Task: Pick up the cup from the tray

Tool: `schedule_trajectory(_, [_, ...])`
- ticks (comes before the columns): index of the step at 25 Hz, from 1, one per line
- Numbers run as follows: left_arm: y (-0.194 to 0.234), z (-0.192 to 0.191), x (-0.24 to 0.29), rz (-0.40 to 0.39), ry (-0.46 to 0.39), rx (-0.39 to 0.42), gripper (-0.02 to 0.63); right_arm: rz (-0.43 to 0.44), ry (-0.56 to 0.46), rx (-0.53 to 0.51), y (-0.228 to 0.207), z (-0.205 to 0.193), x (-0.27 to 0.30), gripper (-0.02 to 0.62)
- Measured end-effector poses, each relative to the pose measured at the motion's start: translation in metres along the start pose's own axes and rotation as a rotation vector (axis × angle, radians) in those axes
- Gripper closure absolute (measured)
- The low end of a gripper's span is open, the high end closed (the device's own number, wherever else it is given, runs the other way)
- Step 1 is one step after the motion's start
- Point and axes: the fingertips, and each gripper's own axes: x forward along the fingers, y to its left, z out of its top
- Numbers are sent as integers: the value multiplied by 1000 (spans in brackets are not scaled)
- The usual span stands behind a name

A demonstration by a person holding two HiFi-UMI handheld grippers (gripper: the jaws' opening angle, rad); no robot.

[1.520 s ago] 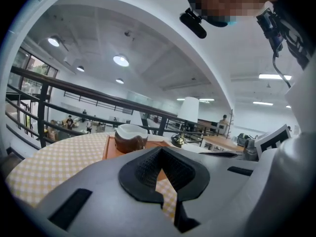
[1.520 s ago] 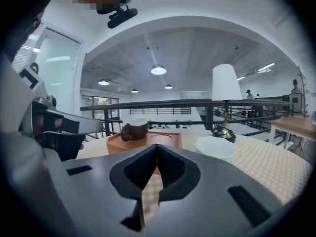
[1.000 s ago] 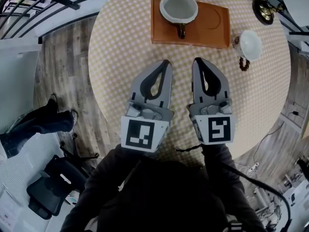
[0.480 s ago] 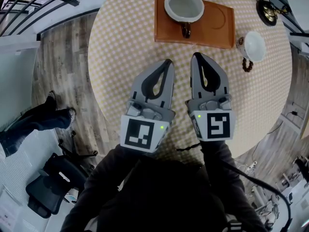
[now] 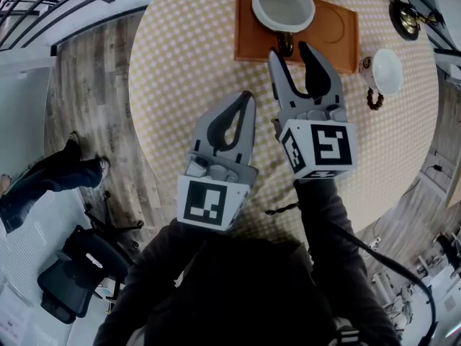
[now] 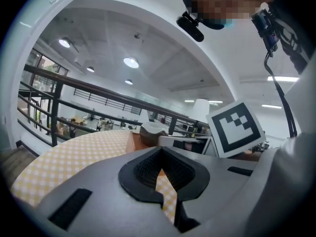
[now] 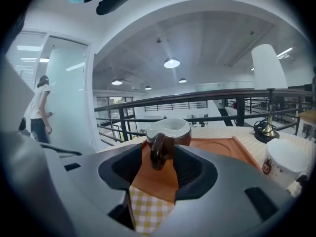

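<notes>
Round table point(image 5: 187, 71) in yellow-and-white check cloth, spread beneath both claws. Just ahead of the right gripper point(image 5: 290, 51), a flat orange-brown wooden tray point(image 5: 338, 31) with a low raised rim and a turned circular recess. Right claw with jaws just spread wide, nothing pressed between them. Left gripper point(image 5: 245, 98) beside and behind it, jaws together, empty. Straight before the right jaws, on the tray's left end, the cup point(image 5: 282, 6): pale glazed bowl, brown outside, seemingly empty. Probably light, rigid, slick and easily chipped. Off to the right, a second white cup point(image 5: 385, 71) on the cloth. Smallest, the brown loop handle point(image 5: 286, 45), turned back toward the claw's tips, untouched. Likely the surest hold, a pad on either side.
</notes>
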Motion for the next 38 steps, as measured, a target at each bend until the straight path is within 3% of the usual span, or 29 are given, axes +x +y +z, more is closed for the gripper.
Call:
schedule_trajectory(6, [-1,-10,9,10,19,2,600,-30,33,67,-18,-8,15,422])
schedule_trajectory(10, [4,-12,10,16,29,-7,600,-75,38,42,-23,-7,18,473])
schedule_trajectory(12, [5,-13,12,16,30,-6,600,-94,37,18,-25,-6,18,540])
schedule_trajectory(19, [4,-17,12,5,45,-9,600,-91,43,4,-24,-6,24,543])
schedule_trajectory(26, [3,-18,16,6,53,-4,600,-88,-53,-14,-32,-1,18,551])
schedule_trajectory(38, [-9,-5,7,4,19,25,600,-44,-116,-59,-21,22,-6,551])
